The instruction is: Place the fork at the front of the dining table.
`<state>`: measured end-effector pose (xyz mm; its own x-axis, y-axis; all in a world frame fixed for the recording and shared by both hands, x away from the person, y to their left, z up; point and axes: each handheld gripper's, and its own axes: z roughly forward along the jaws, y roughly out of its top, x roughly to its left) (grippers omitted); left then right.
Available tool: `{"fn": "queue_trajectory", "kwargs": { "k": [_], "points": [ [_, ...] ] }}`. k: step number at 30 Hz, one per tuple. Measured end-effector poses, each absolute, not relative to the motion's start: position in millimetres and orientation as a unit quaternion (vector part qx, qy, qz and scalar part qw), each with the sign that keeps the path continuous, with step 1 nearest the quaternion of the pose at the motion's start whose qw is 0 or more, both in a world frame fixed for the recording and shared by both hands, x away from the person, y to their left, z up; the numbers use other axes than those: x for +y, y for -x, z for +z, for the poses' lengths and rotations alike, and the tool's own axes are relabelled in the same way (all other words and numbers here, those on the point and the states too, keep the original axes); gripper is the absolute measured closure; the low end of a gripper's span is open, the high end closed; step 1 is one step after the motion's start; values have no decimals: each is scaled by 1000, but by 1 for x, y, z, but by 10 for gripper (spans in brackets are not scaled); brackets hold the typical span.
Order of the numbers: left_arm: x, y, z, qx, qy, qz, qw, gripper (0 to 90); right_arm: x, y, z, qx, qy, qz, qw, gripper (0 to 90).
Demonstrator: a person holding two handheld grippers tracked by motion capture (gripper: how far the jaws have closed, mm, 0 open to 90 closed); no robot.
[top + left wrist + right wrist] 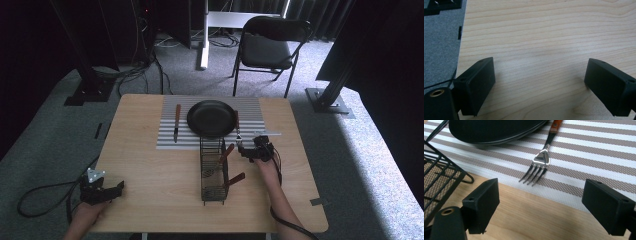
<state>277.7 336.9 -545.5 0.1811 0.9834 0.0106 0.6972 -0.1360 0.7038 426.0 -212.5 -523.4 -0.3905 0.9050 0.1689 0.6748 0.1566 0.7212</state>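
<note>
Nearest the lens in our right gripper view: the right gripper (537, 202), both black jaws spread wide at the bottom of the frame, nothing between them but bare wood and the mat edge. Just above the gap, centre frame, lies the wood-handled steel fork (541, 163), tines pointing down toward us, flat on the grey-and-white striped placemat (599, 152). Its handle runs up beside the rim of the round black plate (491, 131) at top left. We can't tell if handle and plate touch. The black wire cutlery caddy (441, 177) sits at the left edge.

In our high view the right gripper (248, 148) is right of centre, just below the fork (237, 126). The caddy (213, 170) holds two more wood-handled utensils; which kind, too small to tell. A wood-handled knife (176, 122) lies on the mat left of the plate (211, 118).

Left gripper (114, 190) rests at lower left of the light wooden table (150, 170). Its own view shows the left gripper (539, 82) with jaws spread over bare wood, holding nothing.
</note>
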Motion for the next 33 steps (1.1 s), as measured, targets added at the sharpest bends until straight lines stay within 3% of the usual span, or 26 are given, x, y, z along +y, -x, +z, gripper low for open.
{"fn": "queue_trajectory", "kwargs": {
  "k": [33],
  "points": [
    [337, -278, -545, 590, -712, 247, 289, 95, -265, -375, -540, 716, -562, 355, 214, 138]
  ]
}}
